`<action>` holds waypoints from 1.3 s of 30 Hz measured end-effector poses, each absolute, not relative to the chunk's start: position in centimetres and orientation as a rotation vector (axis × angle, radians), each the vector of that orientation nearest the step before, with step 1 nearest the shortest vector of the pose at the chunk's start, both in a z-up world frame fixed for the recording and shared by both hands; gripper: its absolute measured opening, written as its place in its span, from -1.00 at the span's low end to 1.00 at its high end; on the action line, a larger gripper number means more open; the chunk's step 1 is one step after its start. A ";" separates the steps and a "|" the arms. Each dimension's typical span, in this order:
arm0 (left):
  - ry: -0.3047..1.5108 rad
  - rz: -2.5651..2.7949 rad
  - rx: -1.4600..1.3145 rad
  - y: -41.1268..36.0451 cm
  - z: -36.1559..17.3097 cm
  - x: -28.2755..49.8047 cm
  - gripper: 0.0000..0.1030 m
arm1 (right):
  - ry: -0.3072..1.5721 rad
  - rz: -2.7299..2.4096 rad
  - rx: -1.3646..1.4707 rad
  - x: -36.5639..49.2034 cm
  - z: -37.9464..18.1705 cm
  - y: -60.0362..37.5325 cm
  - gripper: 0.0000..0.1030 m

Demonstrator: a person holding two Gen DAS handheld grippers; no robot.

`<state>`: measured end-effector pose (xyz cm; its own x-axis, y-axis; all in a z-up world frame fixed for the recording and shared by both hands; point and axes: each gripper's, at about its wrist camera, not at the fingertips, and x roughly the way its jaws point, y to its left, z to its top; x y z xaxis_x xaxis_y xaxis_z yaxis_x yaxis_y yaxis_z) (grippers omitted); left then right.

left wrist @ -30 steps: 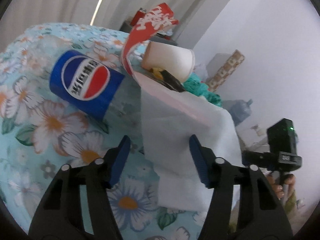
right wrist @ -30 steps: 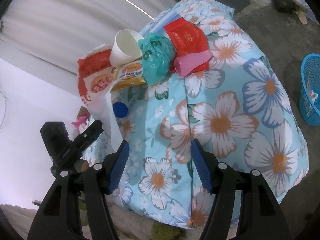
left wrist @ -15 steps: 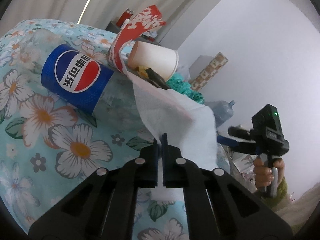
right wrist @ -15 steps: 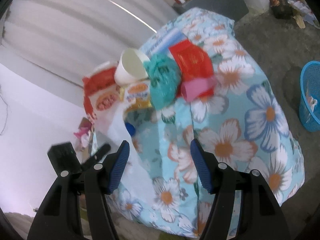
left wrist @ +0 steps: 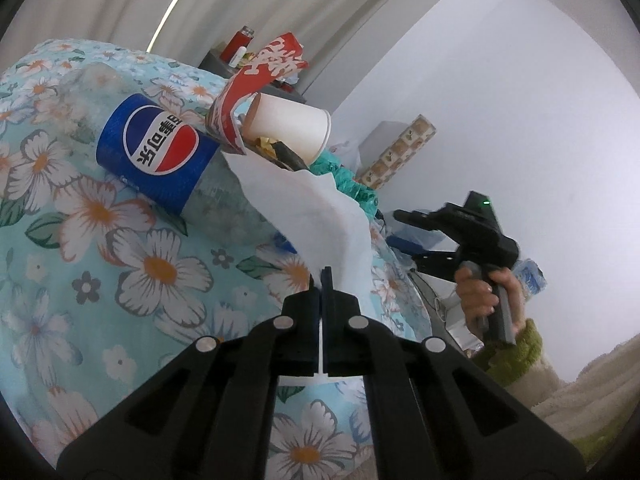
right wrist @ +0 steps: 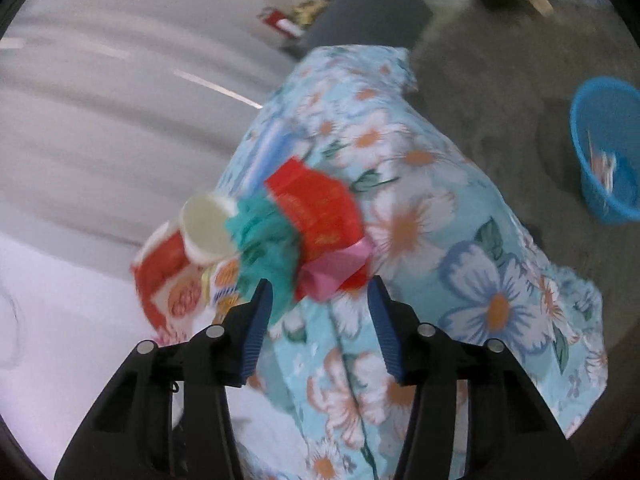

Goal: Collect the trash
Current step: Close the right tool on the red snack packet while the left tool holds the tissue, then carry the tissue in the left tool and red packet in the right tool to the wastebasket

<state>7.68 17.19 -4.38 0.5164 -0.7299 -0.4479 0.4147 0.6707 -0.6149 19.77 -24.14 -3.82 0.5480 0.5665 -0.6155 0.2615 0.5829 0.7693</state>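
Observation:
My left gripper [left wrist: 322, 276] is shut on the lower edge of a white tissue [left wrist: 320, 208] that hangs off the flowered table. Behind the tissue lie a clear Pepsi bottle [left wrist: 156, 152], a red snack wrapper [left wrist: 256, 76], a white paper cup [left wrist: 288, 124] and a crumpled green bag [left wrist: 348, 184]. In the right wrist view, my right gripper [right wrist: 318, 300] hovers just short of the pile; its jaws are closing with nothing pressed between them. A pink wrapper [right wrist: 332, 268], the green bag [right wrist: 268, 240], a red packet [right wrist: 316, 208] and the cup [right wrist: 208, 228] lie ahead of it.
A blue plastic basket [right wrist: 608, 152] stands on the grey floor at the right. The flowered cloth [right wrist: 460, 248] drapes down the table's sides. A hand holding the other gripper [left wrist: 476, 236] shows at the right of the left wrist view. A grey cabinet with bottles [left wrist: 240, 44] stands behind.
My left gripper went from open around the tissue to shut on it and drew back a little. My right gripper moved in toward the trash pile, rolled, and its jaws narrowed.

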 end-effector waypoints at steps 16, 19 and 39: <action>0.754 -0.738 -0.456 16.8 -4.8 7.6 -1.00 | 1.110 0.184 1.025 24.5 -7.4 -23.1 -0.56; 0.751 -0.738 -0.462 16.8 -4.7 7.6 -1.00 | 1.095 0.180 1.052 24.0 -7.7 -23.6 -0.82; 0.653 -0.870 -0.456 15.8 -0.6 5.3 -1.00 | 0.872 0.165 1.101 13.9 -4.6 -27.9 -0.93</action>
